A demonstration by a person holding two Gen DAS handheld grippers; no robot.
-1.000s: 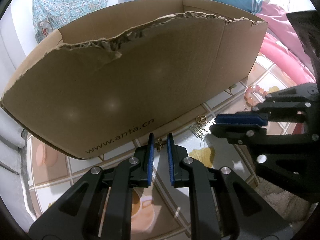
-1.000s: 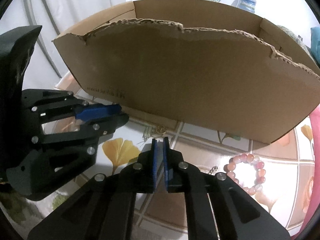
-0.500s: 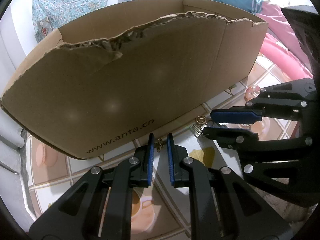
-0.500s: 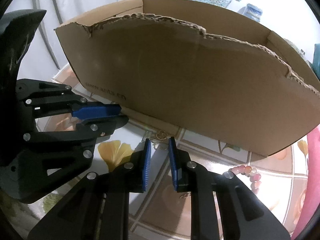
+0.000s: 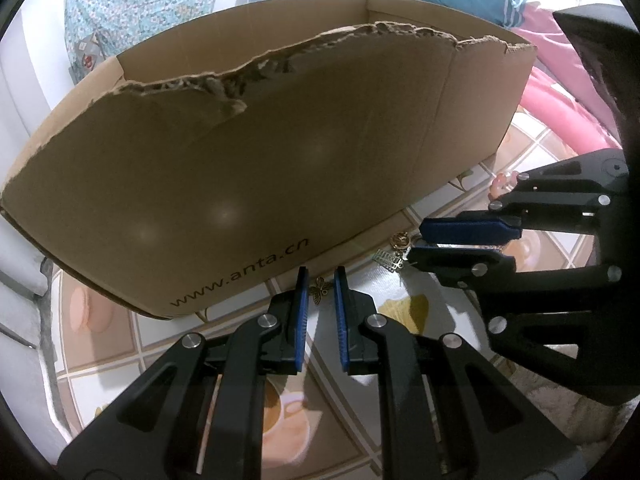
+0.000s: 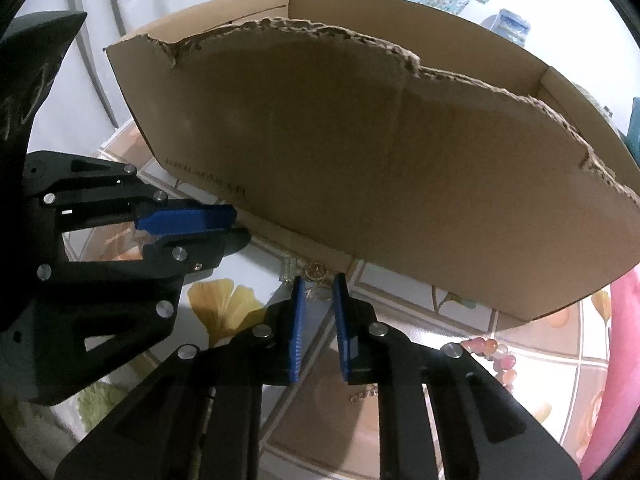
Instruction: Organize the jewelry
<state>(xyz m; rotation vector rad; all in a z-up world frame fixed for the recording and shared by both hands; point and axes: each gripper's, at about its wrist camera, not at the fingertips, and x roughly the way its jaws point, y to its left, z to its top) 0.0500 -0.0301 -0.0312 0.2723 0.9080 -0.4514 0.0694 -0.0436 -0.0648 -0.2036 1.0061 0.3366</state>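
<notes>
Tools sit side by side over a glossy tiled surface (image 5: 404, 420) printed with ginkgo leaves and cups. The left tool (image 5: 320, 292) has its ribbed blue pads (image 5: 301, 312) a narrow gap apart, with a small brass butterfly charm (image 5: 320, 290) lying on the surface between the tips; whether the pads touch it is unclear. The right tool (image 6: 317, 298) has just been closing, its pads now slightly parted around a thin gold chain piece (image 6: 316, 294) on the surface, apparently not pinched. Just beyond lie a round gold charm (image 6: 316, 269) and a flat comb-shaped charm (image 5: 387, 258). A pink bead bracelet (image 6: 494, 354) rests to the right. Behind everything stands a torn-edged cardboard box (image 5: 280, 152).
</notes>
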